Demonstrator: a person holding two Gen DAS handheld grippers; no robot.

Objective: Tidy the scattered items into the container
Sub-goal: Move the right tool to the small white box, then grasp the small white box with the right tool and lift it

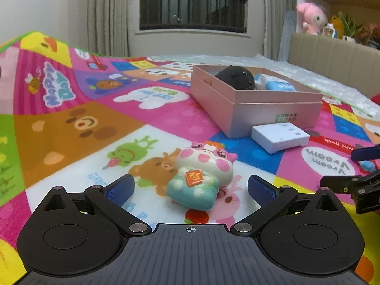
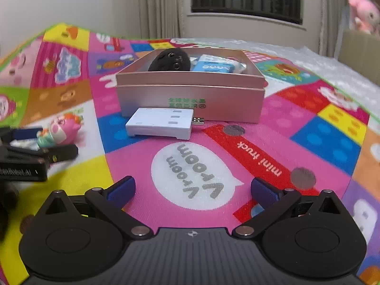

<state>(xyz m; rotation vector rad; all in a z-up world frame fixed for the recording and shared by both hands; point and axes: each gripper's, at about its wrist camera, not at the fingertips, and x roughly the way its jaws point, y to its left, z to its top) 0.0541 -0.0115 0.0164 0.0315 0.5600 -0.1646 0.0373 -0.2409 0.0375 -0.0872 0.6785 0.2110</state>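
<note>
A pink and white cow toy (image 1: pixel 201 173) lies on the colourful play mat just ahead of my left gripper (image 1: pixel 191 188), which is open with the toy between and slightly beyond its blue pads. The toy also shows in the right wrist view (image 2: pixel 61 128). A pink box (image 1: pixel 256 102) holds a black plush (image 1: pixel 236 77) and a blue and white pack (image 1: pixel 277 84). A white USB adapter (image 2: pixel 160 123) lies against the box front (image 2: pixel 190 99). My right gripper (image 2: pixel 192 190) is open and empty above the mat, short of the adapter.
The play mat (image 2: pixel 308 118) covers the surface, with bubble wrap (image 1: pixel 308 68) at its far edge. A beige headboard and shelf with plush toys (image 1: pixel 311 17) stand at the right. The right gripper shows at the edge of the left wrist view (image 1: pixel 361 166).
</note>
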